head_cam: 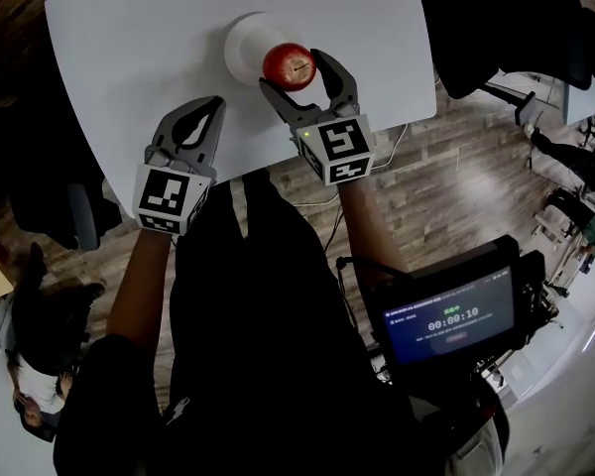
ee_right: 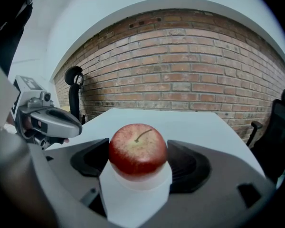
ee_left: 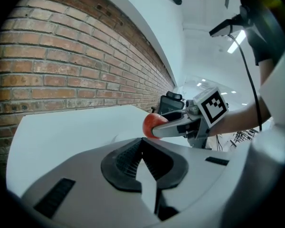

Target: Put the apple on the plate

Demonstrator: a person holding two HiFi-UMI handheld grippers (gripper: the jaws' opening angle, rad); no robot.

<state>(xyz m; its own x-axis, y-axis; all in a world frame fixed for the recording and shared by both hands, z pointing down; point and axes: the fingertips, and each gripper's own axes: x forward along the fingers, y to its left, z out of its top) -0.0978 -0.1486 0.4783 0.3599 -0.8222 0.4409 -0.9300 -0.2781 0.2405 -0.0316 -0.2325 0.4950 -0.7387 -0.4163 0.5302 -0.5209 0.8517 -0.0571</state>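
Observation:
A red apple [head_cam: 290,65] sits between the jaws of my right gripper [head_cam: 290,69], over the near right edge of a white plate [head_cam: 246,40] on the white table [head_cam: 129,58]. In the right gripper view the apple [ee_right: 137,148] fills the gap of the right gripper [ee_right: 138,159], both pads touch its sides, and the plate [ee_right: 133,196] lies just beneath it. I cannot tell if the apple rests on the plate. My left gripper [head_cam: 216,103] is shut and holds nothing, at the table's near edge left of the apple. From the left gripper [ee_left: 142,145] the apple [ee_left: 152,124] shows ahead.
The table's near edge [head_cam: 248,172] runs just behind both grippers, with wood floor [head_cam: 456,157] beyond it. A screen [head_cam: 451,320] hangs at the person's right side. A brick wall [ee_right: 180,75] stands behind the table and a dark chair [ee_right: 280,137] at its right.

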